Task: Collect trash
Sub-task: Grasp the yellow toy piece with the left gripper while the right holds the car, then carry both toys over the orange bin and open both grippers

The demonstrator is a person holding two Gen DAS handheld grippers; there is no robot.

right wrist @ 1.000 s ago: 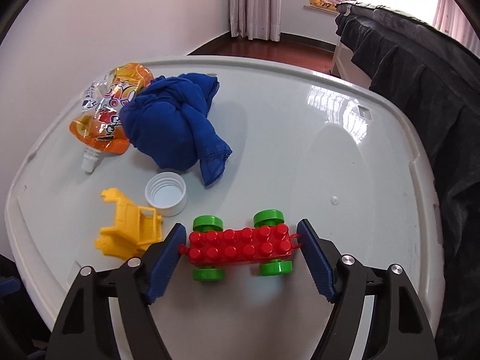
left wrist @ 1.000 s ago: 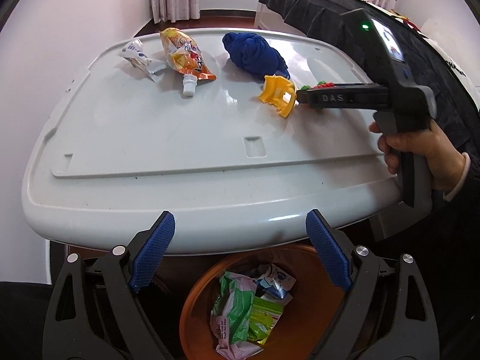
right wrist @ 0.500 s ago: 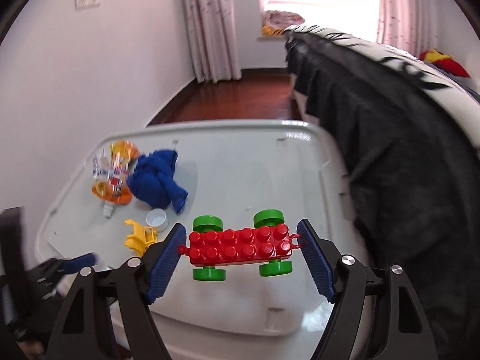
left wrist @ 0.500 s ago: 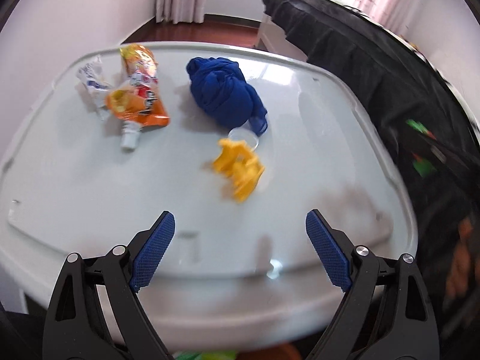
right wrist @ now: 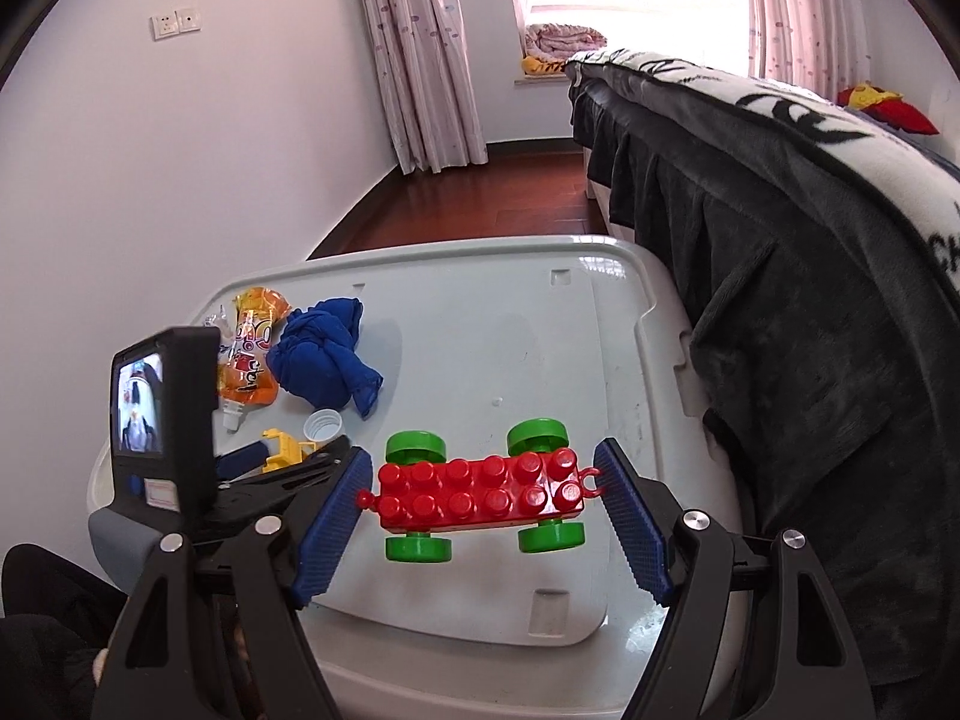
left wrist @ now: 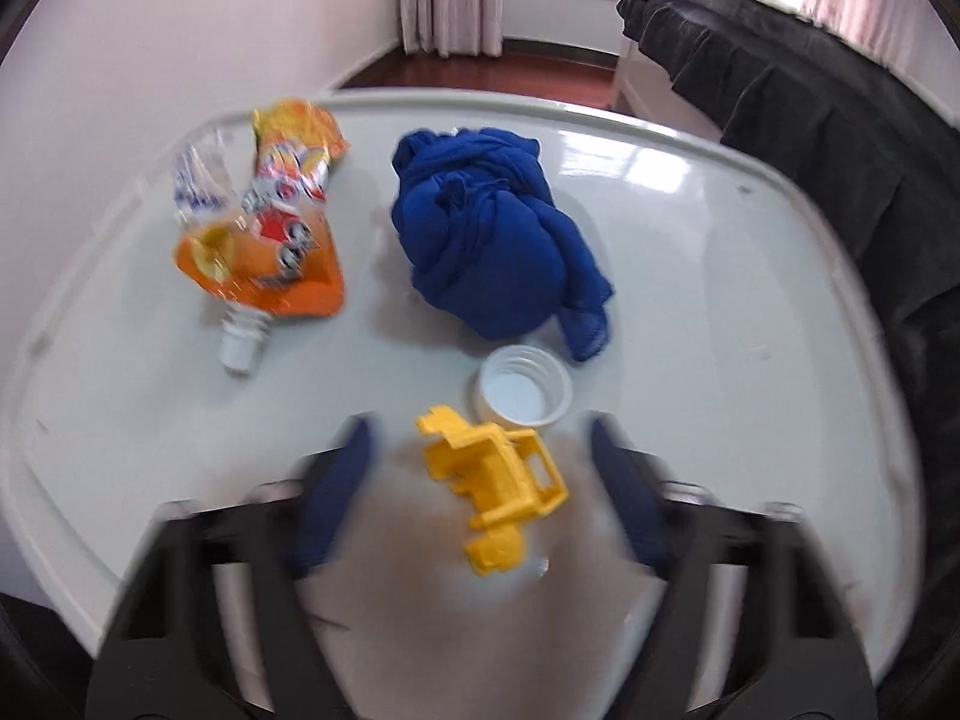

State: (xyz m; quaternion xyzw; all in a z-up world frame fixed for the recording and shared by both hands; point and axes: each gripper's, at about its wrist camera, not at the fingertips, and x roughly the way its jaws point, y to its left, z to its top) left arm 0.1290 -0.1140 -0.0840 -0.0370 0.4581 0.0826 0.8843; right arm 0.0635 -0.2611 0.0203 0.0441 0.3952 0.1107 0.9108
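Your left gripper (left wrist: 480,492) hangs low over the grey plastic lid (left wrist: 720,312), its blue-padded fingers (left wrist: 327,504) spread wide and blurred. Between them, touching neither pad, lies the yellow toy part (left wrist: 501,489). Just beyond its far end, ahead of your fingertips and slightly right, the white bottle cap (left wrist: 525,384) sits open side up, close beside the toy part; you cannot tell whether they touch. Further ahead, the bunched blue cloth (left wrist: 492,228) rests with a loose corner trailing down beside the cap. Ahead and to the left lies the orange drink pouch (left wrist: 270,240), its white spout pointing back toward your left finger; a crumpled clear wrapper (left wrist: 195,186) is tucked against the pouch's far left side.

Your right gripper (right wrist: 483,501) is raised above the lid (right wrist: 510,348), pinching the red toy brick car (right wrist: 483,489) end to end between its blue pads (right wrist: 333,519); the car's four green wheels stick out fore and aft of the grip. Off to the left of that gripper you can see the left gripper's black body (right wrist: 168,420) with its small screen lit, and past it the pouch (right wrist: 249,360), the cloth (right wrist: 327,363), the cap (right wrist: 323,423) and the yellow part (right wrist: 285,453). To the right, a dark blanket (right wrist: 810,300) drapes over the bed beside the lid.
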